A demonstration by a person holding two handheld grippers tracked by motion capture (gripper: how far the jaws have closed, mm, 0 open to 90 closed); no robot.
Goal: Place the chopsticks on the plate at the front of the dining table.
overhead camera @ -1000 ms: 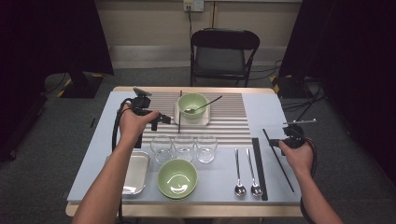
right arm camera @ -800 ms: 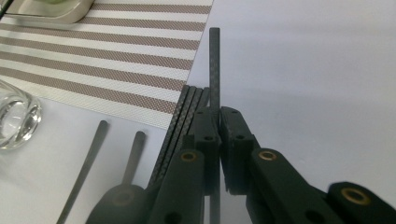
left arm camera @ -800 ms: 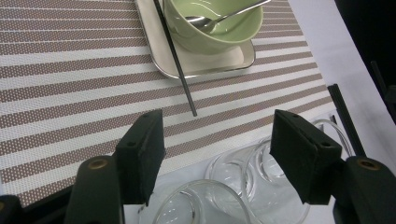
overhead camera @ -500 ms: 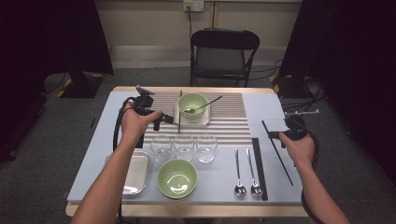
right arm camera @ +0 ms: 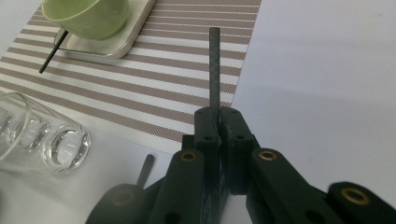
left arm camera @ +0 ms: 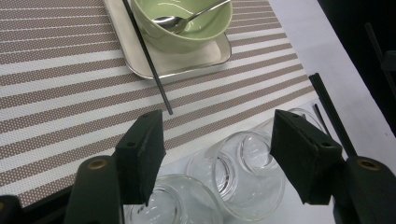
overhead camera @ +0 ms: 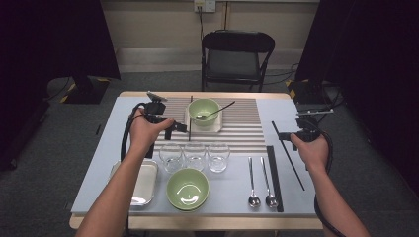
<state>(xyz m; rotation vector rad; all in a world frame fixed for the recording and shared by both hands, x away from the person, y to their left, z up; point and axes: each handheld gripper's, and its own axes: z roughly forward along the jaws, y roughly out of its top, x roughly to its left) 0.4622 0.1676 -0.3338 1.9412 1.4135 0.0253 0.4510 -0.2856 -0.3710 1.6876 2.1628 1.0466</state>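
My right gripper (overhead camera: 287, 137) hovers over the table's right side, shut on a black chopstick (overhead camera: 295, 171) that slants from far left to near right. In the right gripper view, the chopstick (right arm camera: 215, 70) sticks up from the closed gripper (right arm camera: 218, 116). My left gripper (overhead camera: 179, 127) is open near the striped placemat (overhead camera: 242, 123). It points at a second chopstick (overhead camera: 190, 118) that leans on the small tray (overhead camera: 217, 126) under a green bowl (overhead camera: 203, 109) holding a spoon. In the left gripper view, that gripper (left arm camera: 219, 158) is open over the glasses (left arm camera: 243, 172), short of the chopstick (left arm camera: 147, 56).
Three glasses (overhead camera: 194, 154) stand in a row mid-table. In front of them are a second green bowl (overhead camera: 188, 187), a metal tray (overhead camera: 143, 180), two spoons (overhead camera: 259, 182) and a black strip (overhead camera: 274, 177). A folding chair (overhead camera: 237, 54) stands beyond the far edge.
My right gripper has carried its chopstick up and away from the near edge, toward the far side. The left gripper has barely shifted and stays open.
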